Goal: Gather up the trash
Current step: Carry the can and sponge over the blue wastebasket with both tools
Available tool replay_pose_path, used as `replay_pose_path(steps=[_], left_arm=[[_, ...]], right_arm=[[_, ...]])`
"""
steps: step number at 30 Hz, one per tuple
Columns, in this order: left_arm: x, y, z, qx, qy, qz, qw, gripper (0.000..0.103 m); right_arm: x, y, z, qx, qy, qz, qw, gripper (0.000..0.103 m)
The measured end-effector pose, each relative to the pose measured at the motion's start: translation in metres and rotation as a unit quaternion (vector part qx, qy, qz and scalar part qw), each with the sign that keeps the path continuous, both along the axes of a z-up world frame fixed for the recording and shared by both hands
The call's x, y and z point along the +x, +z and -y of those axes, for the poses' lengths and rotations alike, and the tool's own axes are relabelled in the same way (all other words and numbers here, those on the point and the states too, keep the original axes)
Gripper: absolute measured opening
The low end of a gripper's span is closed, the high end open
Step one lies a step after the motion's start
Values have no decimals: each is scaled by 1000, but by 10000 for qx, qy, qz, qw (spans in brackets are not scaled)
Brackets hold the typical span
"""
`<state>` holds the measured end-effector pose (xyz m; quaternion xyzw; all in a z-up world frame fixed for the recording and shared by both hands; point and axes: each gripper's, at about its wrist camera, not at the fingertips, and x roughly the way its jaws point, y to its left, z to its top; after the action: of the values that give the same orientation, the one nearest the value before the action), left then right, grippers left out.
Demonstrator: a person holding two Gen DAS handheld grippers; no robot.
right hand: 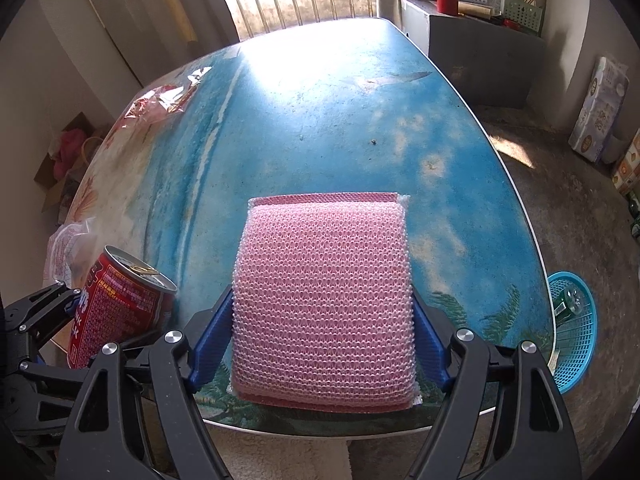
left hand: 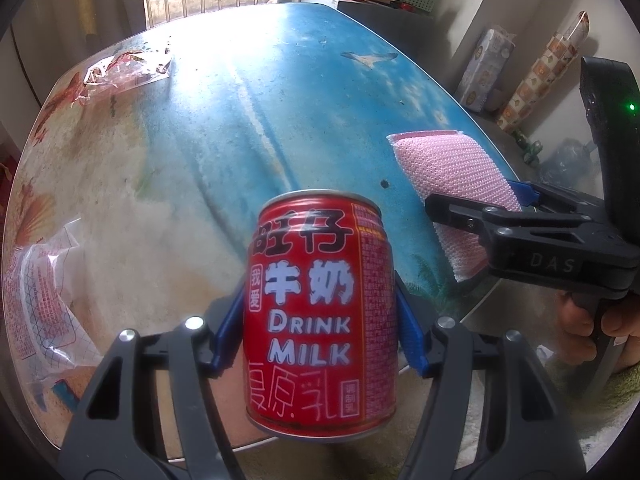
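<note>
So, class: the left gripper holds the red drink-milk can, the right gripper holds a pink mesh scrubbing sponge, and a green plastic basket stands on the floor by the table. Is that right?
One detail is wrong: the plastic basket is blue, not green, as the right wrist view shows. The left gripper does hold the red drink-milk can, and the right gripper holds the pink mesh scrubbing sponge.

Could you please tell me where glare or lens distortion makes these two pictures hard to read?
Left wrist view: window light washes out the far end of the table, fisheye bows its edges, and the red can stays sharp. Right wrist view: the same glare bleaches the tabletop's far end, while the pink sponge is crisp.
</note>
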<state>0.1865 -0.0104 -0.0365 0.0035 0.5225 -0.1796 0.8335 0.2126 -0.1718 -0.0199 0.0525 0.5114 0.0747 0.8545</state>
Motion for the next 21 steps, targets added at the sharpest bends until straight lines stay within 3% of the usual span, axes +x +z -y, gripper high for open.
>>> replay_pose_path(steps=[12,21], left_arm=[[-8,34,-6,-314,35,443,9985,61],[-18,63,48,-517,-684,683,9940,61]], right_arm=[[-33,25,26,550,-417,433,9967,76],[-85,38,95,956,-1256,925,9831,76]])
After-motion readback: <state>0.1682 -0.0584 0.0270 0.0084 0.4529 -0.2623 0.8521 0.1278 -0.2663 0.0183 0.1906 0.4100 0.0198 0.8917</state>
